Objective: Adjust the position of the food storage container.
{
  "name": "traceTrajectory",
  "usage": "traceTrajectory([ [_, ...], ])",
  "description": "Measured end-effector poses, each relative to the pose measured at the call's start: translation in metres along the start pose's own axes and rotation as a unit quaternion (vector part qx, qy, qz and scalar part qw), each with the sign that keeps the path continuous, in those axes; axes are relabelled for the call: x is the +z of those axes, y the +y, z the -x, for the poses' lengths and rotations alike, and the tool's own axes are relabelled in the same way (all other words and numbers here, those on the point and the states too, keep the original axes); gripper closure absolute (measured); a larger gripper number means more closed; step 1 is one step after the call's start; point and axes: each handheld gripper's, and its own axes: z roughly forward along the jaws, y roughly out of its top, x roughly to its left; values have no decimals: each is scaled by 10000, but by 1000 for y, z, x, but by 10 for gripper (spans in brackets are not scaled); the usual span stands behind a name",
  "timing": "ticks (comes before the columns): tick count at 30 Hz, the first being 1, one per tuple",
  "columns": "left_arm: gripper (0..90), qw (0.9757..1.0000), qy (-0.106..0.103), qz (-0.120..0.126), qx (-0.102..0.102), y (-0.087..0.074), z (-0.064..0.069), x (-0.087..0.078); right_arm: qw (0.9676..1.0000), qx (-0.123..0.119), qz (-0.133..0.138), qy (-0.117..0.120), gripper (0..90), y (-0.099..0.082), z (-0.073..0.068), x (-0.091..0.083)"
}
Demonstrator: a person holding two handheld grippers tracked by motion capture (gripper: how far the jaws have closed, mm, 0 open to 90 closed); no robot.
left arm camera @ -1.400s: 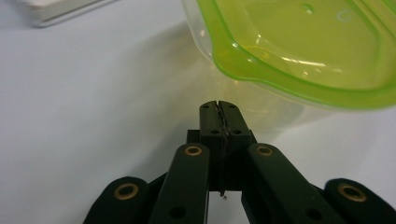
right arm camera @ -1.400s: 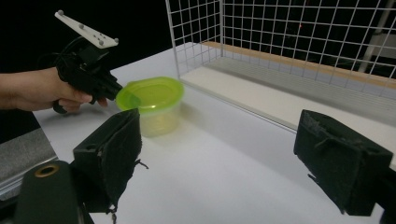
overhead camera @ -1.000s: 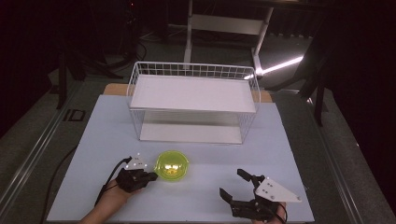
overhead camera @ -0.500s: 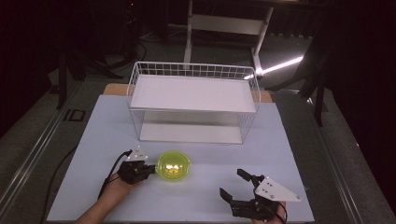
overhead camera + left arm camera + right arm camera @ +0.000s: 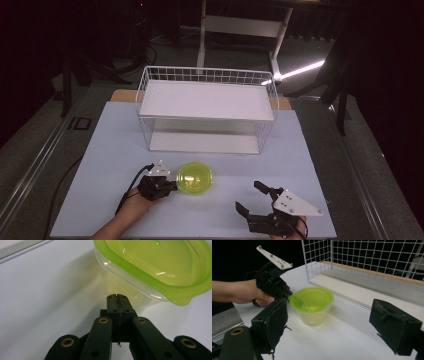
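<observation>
Our left gripper (image 5: 170, 185) has its jaws pressed together, right beside the tub (image 5: 195, 178) on the table (image 5: 100, 150); the right gripper (image 5: 252, 198), jaws spread, is farther away.

The left gripper (image 5: 172, 185), jaws pressed together, has slid in against the green-lidded container (image 5: 195, 178), nudging it slightly away.

The overhead camera looked forward and down on the table (image 5: 100, 150), while both gripper cameras closely faced the green container (image 5: 194, 178).
</observation>
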Motion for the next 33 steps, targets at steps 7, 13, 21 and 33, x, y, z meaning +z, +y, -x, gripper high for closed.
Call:
traceTrajectory([
  [7, 900, 9999, 15, 45, 108, 11, 7, 11, 10000, 1, 17, 10, 149, 0, 0, -1],
  [13, 900, 9999, -60, 66, 76, 18, 7, 21, 10000, 11, 30, 18, 149, 0, 0, -3],
  [21, 900, 9998, -198, -20, 78, 28, 8, 33, 10000, 26, 4, 9, 149, -1, 1, -2],
  [33, 900, 9996, -266, -23, 98, 27, 12, 37, 10000, 53, -14, 8, 149, -2, 3, -2],
])
